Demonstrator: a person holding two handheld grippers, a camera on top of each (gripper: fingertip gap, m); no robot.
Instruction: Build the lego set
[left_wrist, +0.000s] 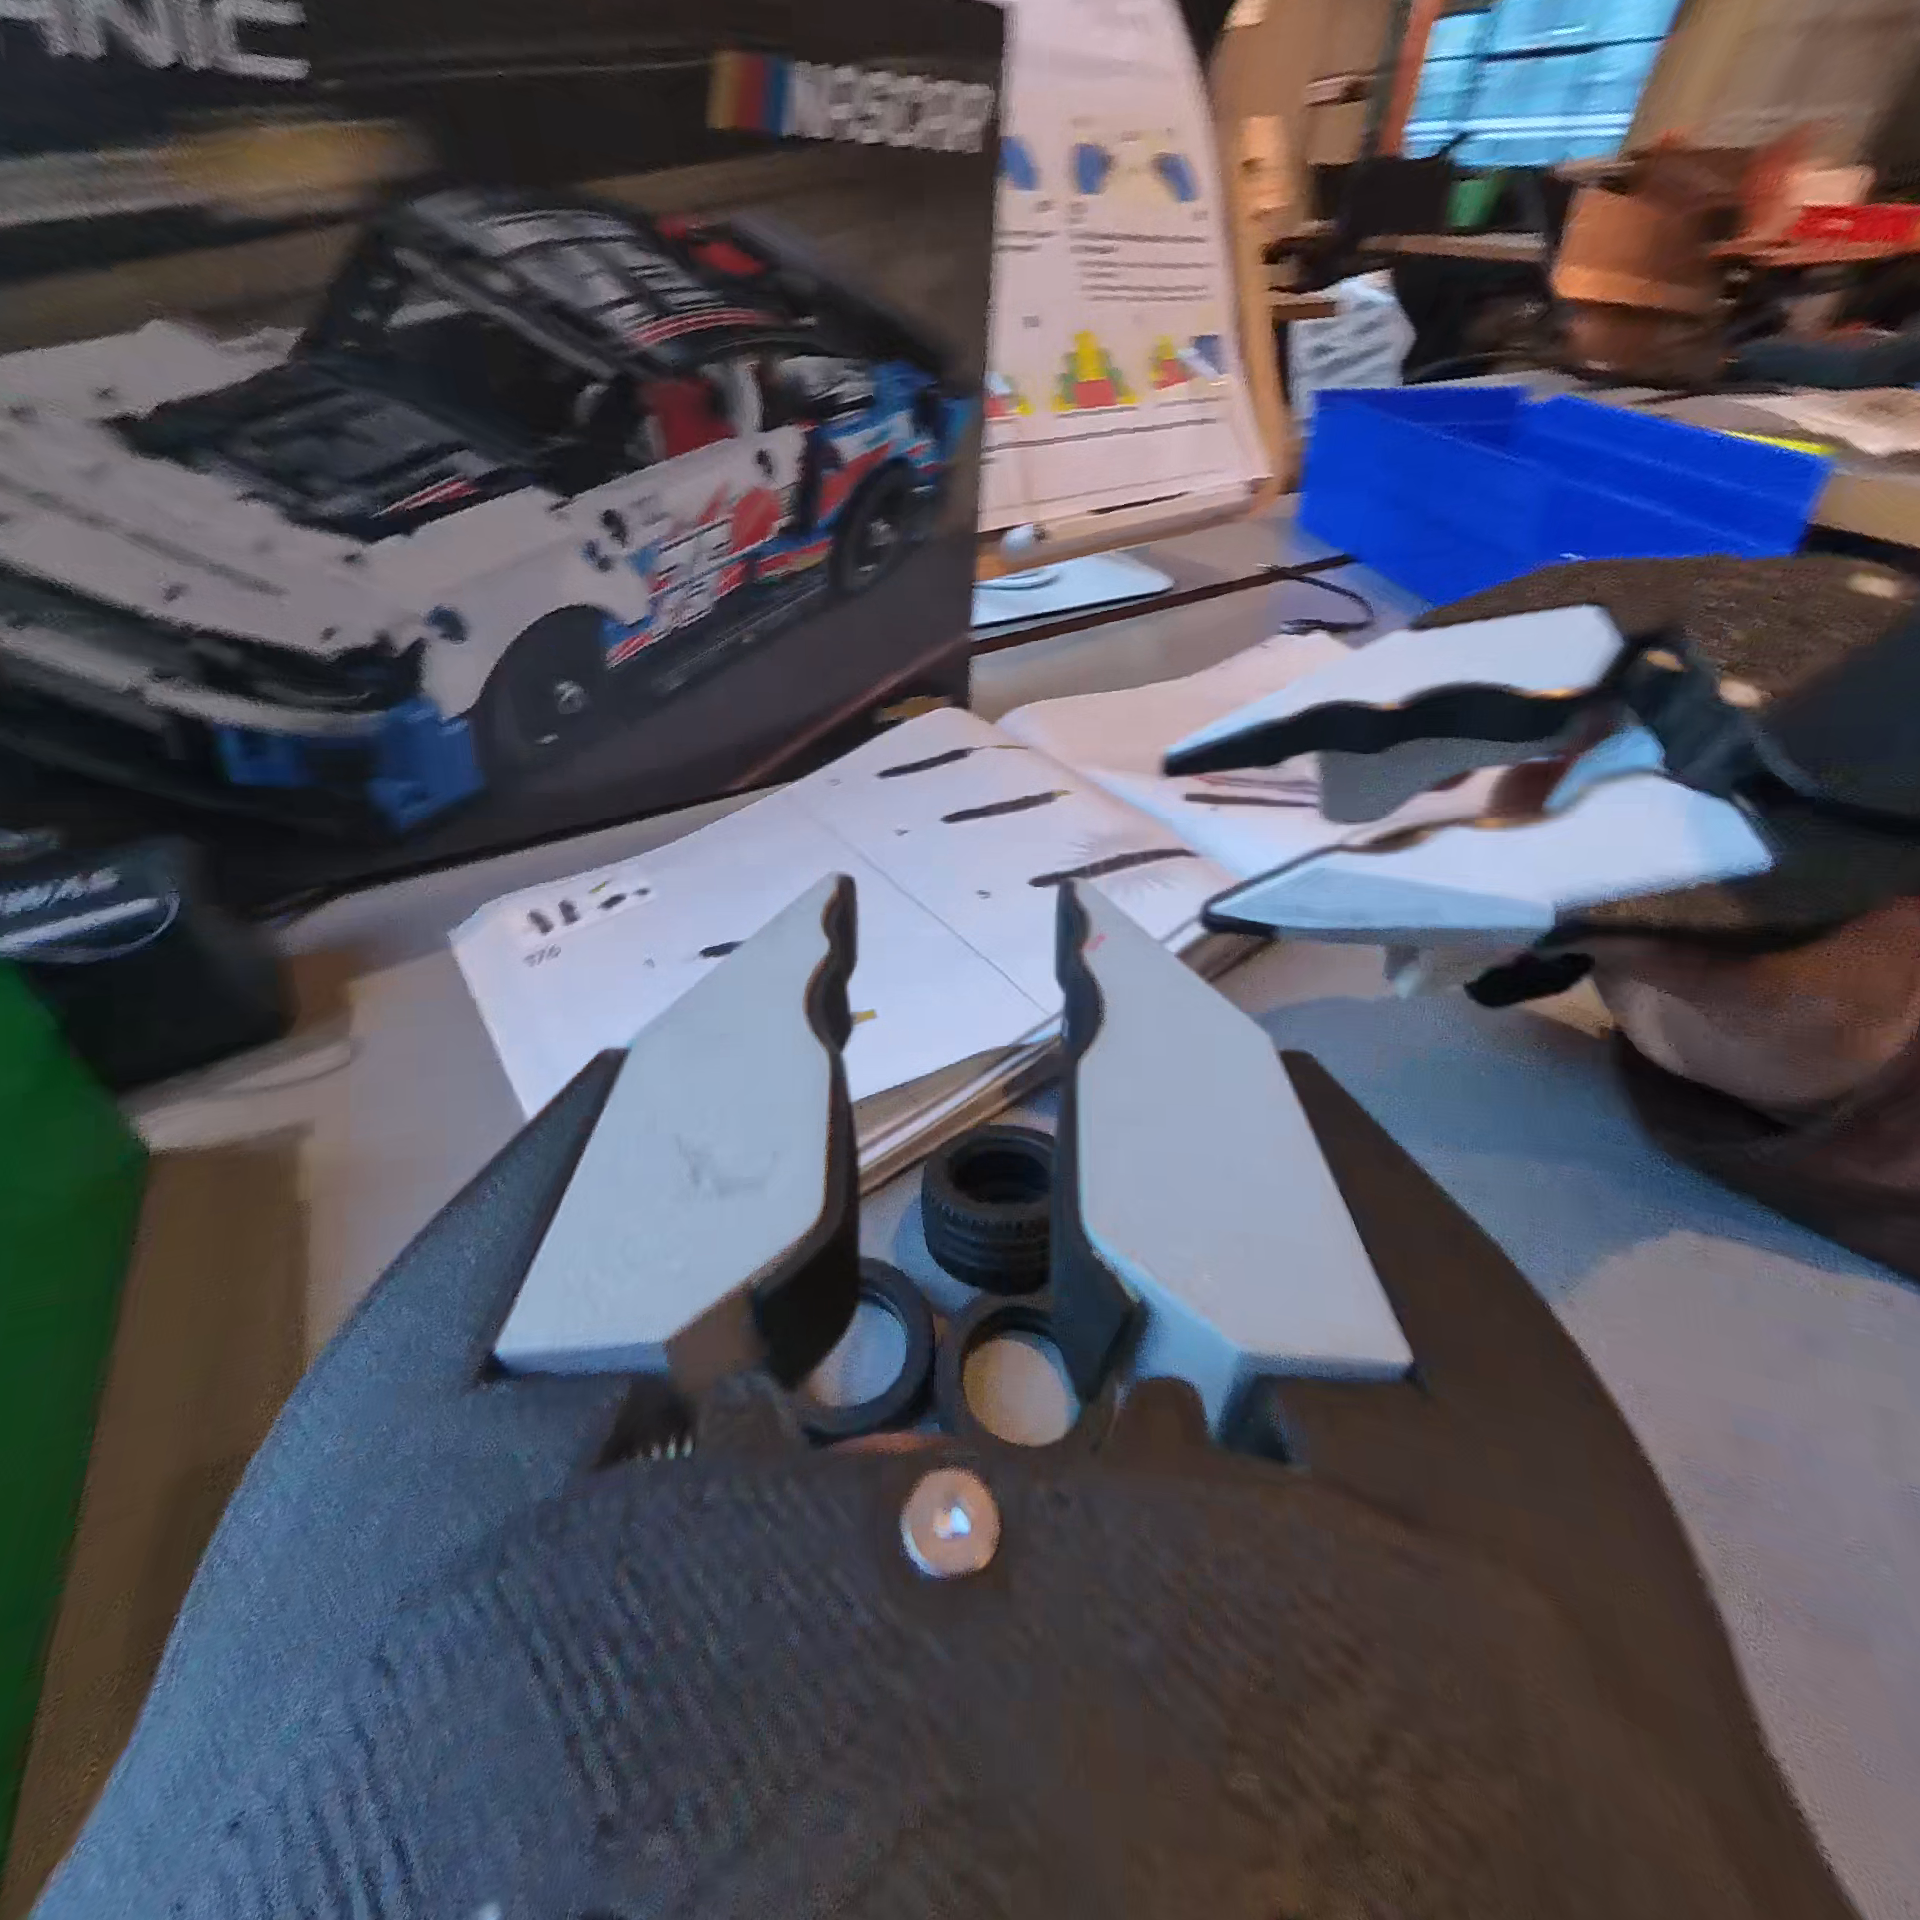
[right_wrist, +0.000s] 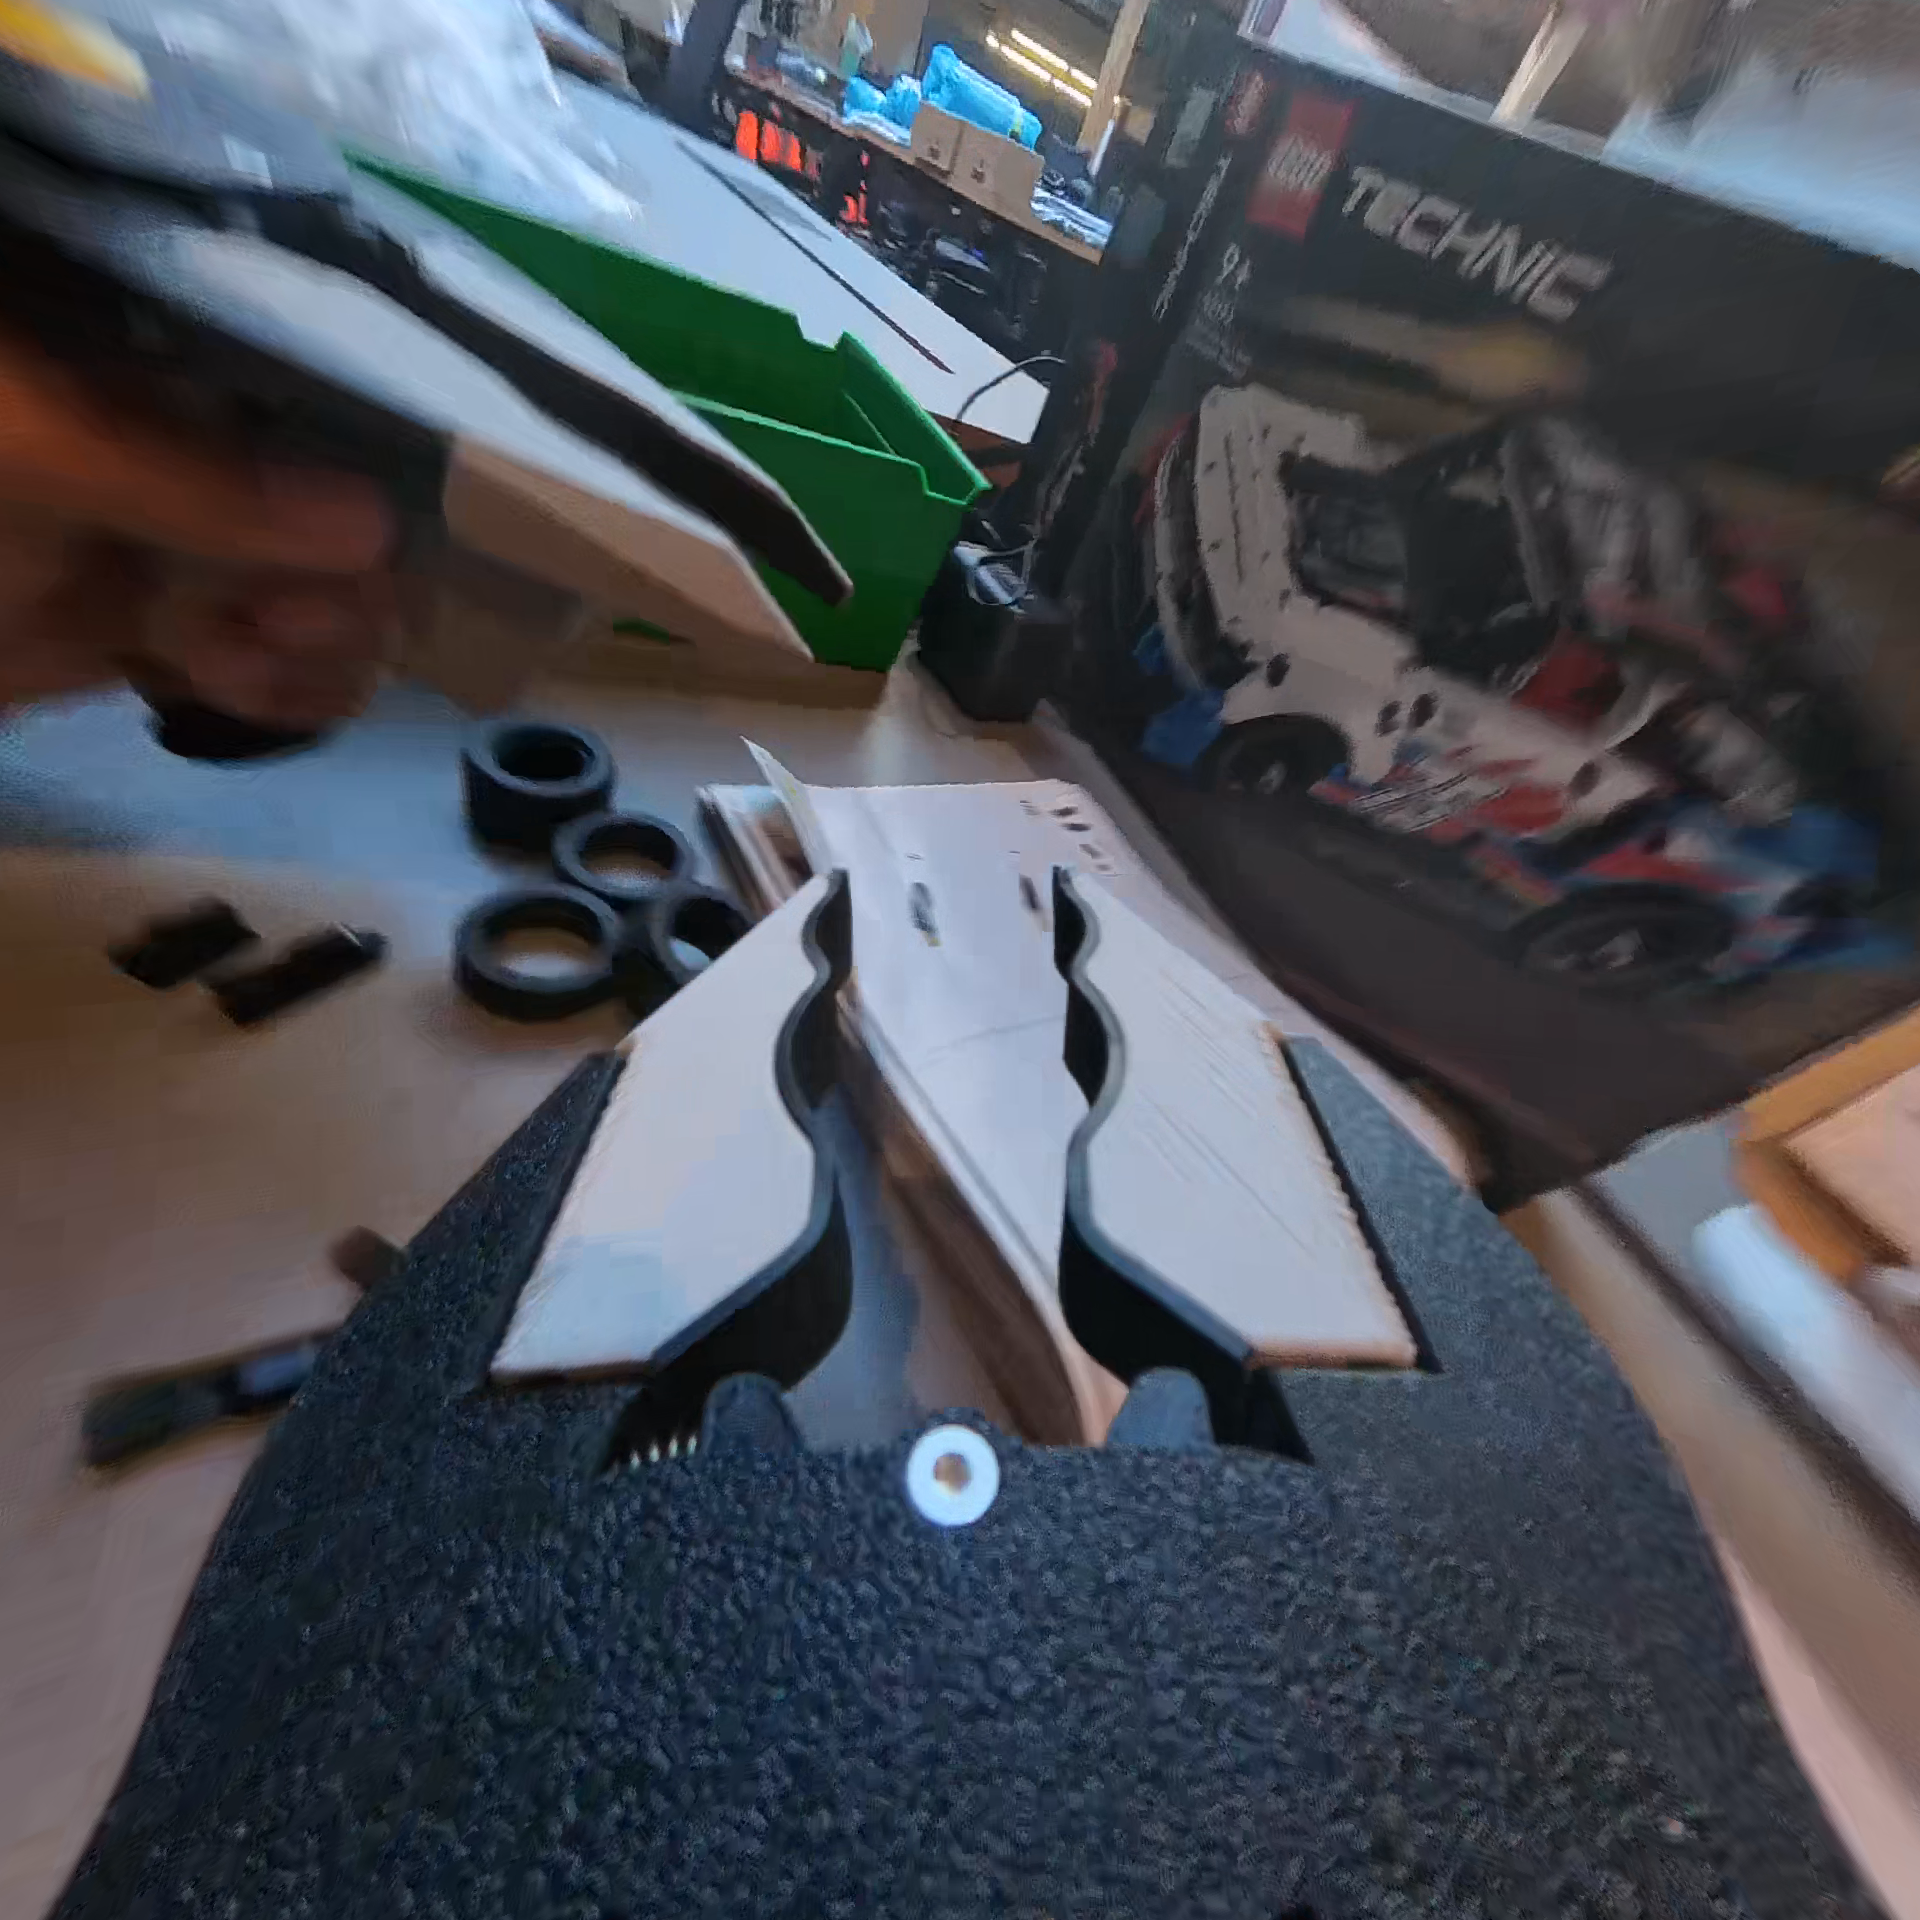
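My left gripper (left_wrist: 956, 904) is open and empty, hovering just above several black tyres (left_wrist: 992, 1205): one stands upright, and two lie flat close to the finger bases. An open instruction booklet (left_wrist: 831, 935) lies just beyond them. My right gripper (right_wrist: 948, 894) is open and empty over the booklet (right_wrist: 956, 997). It also shows at the right of the left wrist view (left_wrist: 1190, 842), jaws apart. In the right wrist view the tyres (right_wrist: 535, 951) sit left of the booklet, with small black pieces (right_wrist: 296, 971) further left. The left gripper (right_wrist: 826, 623) is above them.
The tall black set box (left_wrist: 468, 416) with a race car picture stands behind the booklet (right_wrist: 1507, 623). A green bin (right_wrist: 810, 416) is at the left and a blue bin (left_wrist: 1538, 488) at the back right. A printed sheet on a stand (left_wrist: 1112, 312) is beside the box. Another black piece (right_wrist: 187, 1403) lies near the right gripper.
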